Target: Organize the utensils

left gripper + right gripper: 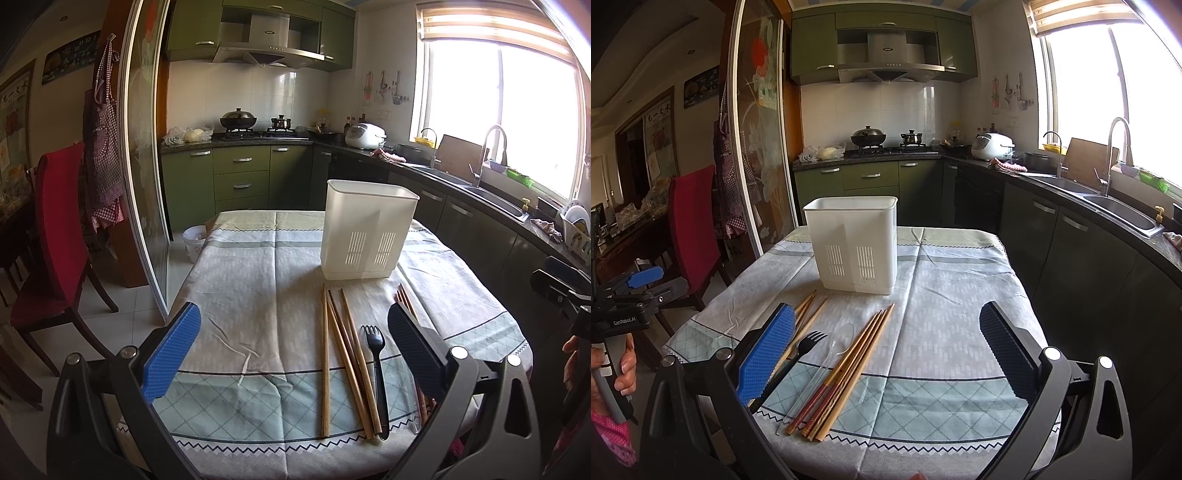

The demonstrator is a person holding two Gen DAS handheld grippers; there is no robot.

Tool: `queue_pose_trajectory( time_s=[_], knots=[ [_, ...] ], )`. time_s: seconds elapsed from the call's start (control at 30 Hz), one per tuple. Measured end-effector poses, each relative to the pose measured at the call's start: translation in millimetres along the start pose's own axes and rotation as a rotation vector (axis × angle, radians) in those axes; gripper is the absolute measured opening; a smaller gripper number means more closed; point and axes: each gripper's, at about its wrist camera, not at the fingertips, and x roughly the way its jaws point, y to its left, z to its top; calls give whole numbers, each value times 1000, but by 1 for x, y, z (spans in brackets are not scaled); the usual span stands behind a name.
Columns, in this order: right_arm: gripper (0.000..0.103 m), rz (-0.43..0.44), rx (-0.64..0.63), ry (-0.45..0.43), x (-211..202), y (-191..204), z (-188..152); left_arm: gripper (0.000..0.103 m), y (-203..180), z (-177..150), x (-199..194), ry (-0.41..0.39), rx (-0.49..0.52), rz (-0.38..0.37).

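Left gripper [293, 350] held low over the near edge of the worktop [258, 295], jaws spread wide, nothing between them; blue pad on one finger, dark pad on the other. Right gripper [886, 350] likewise wide open and empty, hovering above the patterned cloth at the near side. Left gripper also shows at the far left edge of the right wrist view, gripped by the person's hand [626, 365]. Utensils lie flat on the cloth, between the grippers and the holder. Nearest group in the left view: three wooden chopsticks [341, 358] lying roughly lengthwise, partly crossing, with a black plastic fork [375, 369] just beside them on the right, tines pointing away. Right view shows a second bundle of chopsticks [849, 369], some with red patterned ends, angled toward the holder, and a clear plastic spoon [833, 354] touching their left side, hard to make out against the cloth. Further back, centred on the worktop, a white plastic utensil holder [855, 243] stands upright, slotted vents low on its front; its inside is not visible from either view. Beyond the worktop: green kitchen cabinets [242, 177], a lidded wok [238, 118] on the stove, a white rice cooker [365, 134], a sink [1123, 210] under a bright window. A red chair [55, 236] stands off to the left.
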Motion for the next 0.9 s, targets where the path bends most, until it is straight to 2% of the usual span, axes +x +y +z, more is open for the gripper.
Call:
queue_pose_trajectory(
  time_s=[0.9],
  knots=[
    [99, 0, 0, 8, 5, -2, -3, 96, -1, -2, 2, 14, -4, 1]
  ],
)
